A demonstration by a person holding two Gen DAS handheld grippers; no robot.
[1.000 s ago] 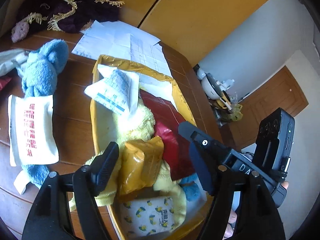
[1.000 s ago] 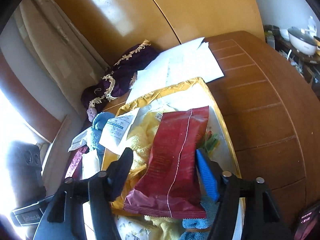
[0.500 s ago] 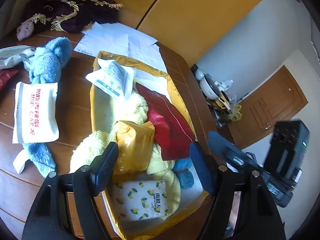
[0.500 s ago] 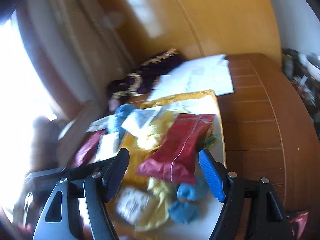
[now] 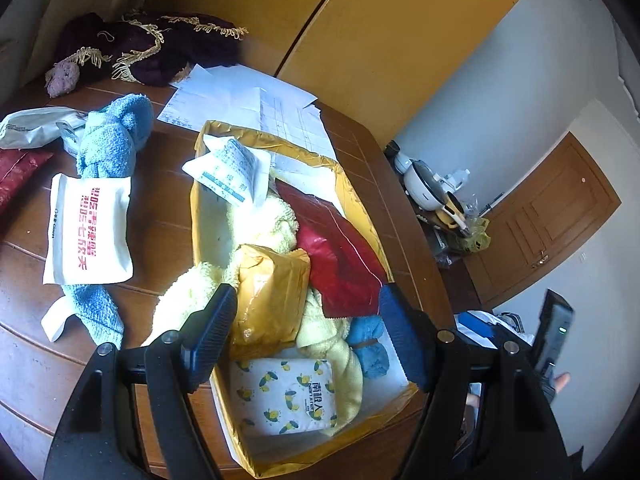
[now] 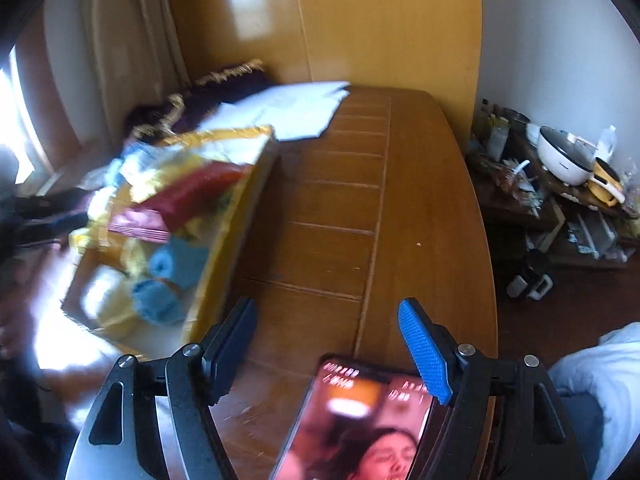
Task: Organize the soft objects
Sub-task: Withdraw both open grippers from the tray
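You are holding both claws open and empty: the left claw (image 5: 308, 332) is hovering over the box (image 5: 195, 216) crammed with soft packets, the right claw (image 6: 328, 344) is hanging over the bare surface (image 6: 332, 216) near a phone (image 6: 360, 420); 1 careless descent risks clipping it

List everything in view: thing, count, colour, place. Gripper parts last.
Box: one, yellow-lined, on the table.
Yellow towel: one, in the box.
Red packet: one, in the box on the towel.
Tan packet: one, in the box.
Lemon-print pack: one, white, near end of the box.
Blue towel: one, on the table left of the box.
White pouch: one, red lettering, on the blue towel.
Papers: several, white, beyond the box.
Phone: one, screen lit, on the table's near edge.
Left gripper: jaws open over the box.
Right gripper: jaws open over the table.
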